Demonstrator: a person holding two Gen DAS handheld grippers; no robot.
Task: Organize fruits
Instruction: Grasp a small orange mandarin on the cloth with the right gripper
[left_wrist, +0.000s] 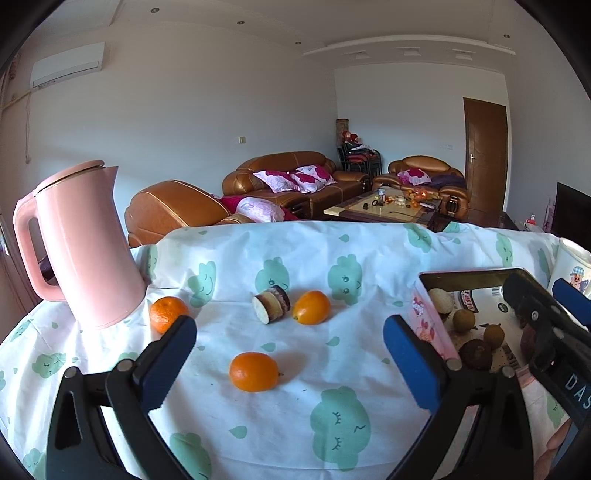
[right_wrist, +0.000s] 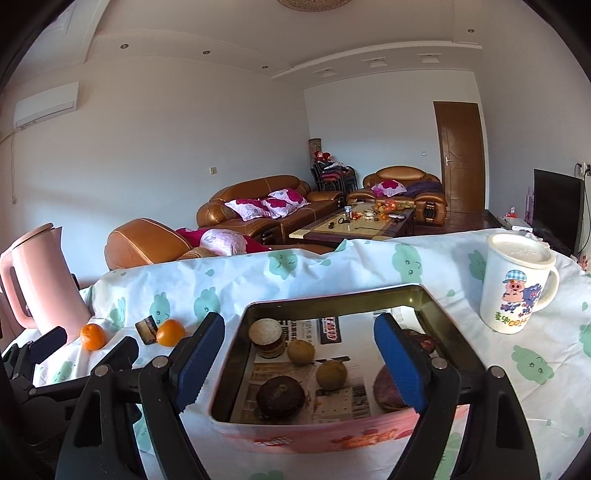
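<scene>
The right claw (right_wrist: 301, 363) hides part of the dark fruit (right_wrist: 384, 391).

You are working over a matt, creased cloth table cover (left_wrist: 295, 424) and a tin (right_wrist: 236, 350) whose glossy, metal-looking walls are reflecting and whose floor is showing printed paper. You are seeing smooth, slightly glossy skin on the nearest orange (left_wrist: 253, 371), and a smooth pink plastic-looking kettle (left_wrist: 81, 243).

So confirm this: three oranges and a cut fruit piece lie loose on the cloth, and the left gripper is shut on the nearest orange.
Not quite. The left gripper is open and holds nothing; the nearest orange lies on the cloth between its fingers, untouched, as the left wrist view shows. The rest stands: three oranges and the cut piece lie loose.
</scene>
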